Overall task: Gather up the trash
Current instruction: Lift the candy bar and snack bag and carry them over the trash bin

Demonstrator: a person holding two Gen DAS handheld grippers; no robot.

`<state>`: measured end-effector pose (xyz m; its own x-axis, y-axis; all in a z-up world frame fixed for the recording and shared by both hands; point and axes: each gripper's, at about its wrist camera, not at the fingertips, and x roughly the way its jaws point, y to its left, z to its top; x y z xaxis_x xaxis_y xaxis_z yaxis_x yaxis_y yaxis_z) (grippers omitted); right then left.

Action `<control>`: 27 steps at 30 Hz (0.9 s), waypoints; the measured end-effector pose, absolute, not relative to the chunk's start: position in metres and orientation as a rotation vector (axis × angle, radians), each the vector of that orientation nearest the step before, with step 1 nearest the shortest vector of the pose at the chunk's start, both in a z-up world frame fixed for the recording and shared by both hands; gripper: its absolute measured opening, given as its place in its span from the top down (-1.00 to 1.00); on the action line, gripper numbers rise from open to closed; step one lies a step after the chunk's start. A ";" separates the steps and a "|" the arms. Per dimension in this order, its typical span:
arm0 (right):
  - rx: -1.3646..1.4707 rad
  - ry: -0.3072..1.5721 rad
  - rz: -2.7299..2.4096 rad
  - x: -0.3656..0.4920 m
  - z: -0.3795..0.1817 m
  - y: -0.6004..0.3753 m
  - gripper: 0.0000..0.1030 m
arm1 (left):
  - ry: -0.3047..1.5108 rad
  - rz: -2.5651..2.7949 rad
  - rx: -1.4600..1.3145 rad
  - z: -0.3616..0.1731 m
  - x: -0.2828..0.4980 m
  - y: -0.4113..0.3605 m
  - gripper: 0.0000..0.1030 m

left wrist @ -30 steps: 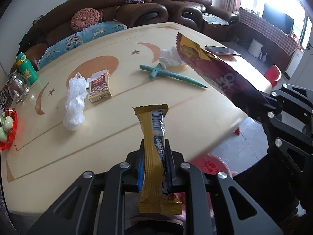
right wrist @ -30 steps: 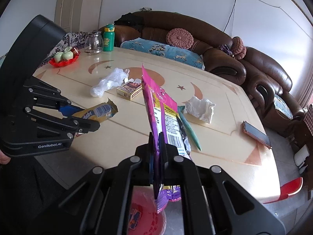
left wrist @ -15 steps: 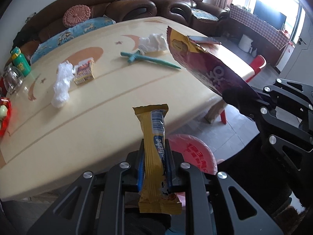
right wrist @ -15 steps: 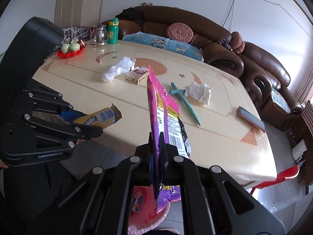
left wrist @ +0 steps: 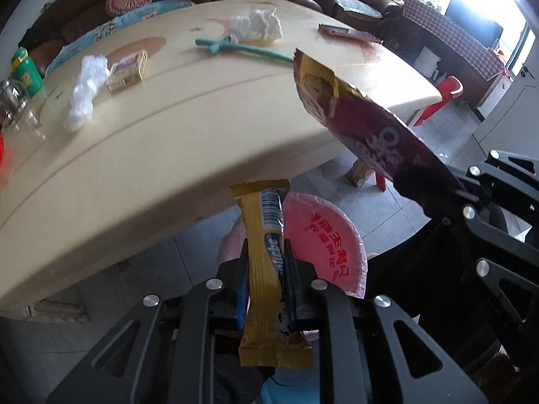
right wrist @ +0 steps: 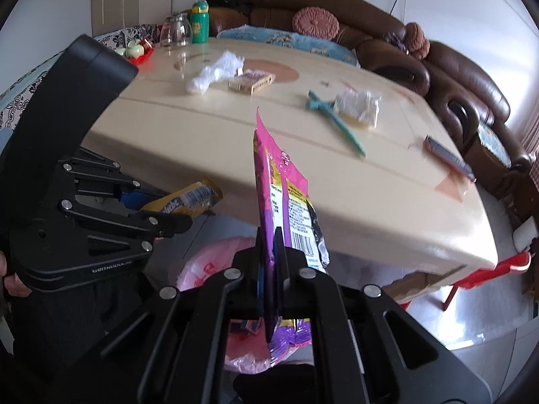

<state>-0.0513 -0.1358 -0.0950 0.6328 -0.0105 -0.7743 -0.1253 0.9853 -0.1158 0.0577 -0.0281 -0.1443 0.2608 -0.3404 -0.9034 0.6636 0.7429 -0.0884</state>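
My left gripper (left wrist: 266, 269) is shut on a yellow snack-bar wrapper (left wrist: 266, 252); it also shows in the right wrist view (right wrist: 183, 200). My right gripper (right wrist: 271, 252) is shut on a pink and purple snack bag (right wrist: 279, 195), seen dark red in the left wrist view (left wrist: 357, 124). Both are off the table's front edge, above a bin lined with a pink plastic bag (left wrist: 323, 239), also in the right wrist view (right wrist: 209, 266). On the cream table (left wrist: 175, 141) lie a white plastic bag (left wrist: 84, 91), a small carton (left wrist: 128, 70), a crumpled tissue (left wrist: 256, 27) and a teal strip (left wrist: 242, 48).
A phone (right wrist: 448, 156) lies near the table's right end. A green bottle (right wrist: 199, 22), a glass jar (right wrist: 175, 30) and a red fruit dish (right wrist: 138, 50) stand at the far left. Brown sofas (right wrist: 454, 77) lie behind. A red stool (left wrist: 438, 97) stands on the tiled floor.
Both grippers have pulled back from over the table and dropped below its front edge, each still holding its wrapper. The pink-lined bin has come into fuller view beneath them.
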 end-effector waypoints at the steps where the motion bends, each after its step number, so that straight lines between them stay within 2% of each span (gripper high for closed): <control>1: -0.161 0.893 0.066 -0.052 -0.098 -0.137 0.88 | 1.124 -0.694 0.334 -0.149 0.059 -0.028 0.66; 27: -0.047 1.188 0.108 -0.043 -0.216 -0.153 0.88 | 1.349 -0.666 0.286 -0.250 0.073 -0.044 0.66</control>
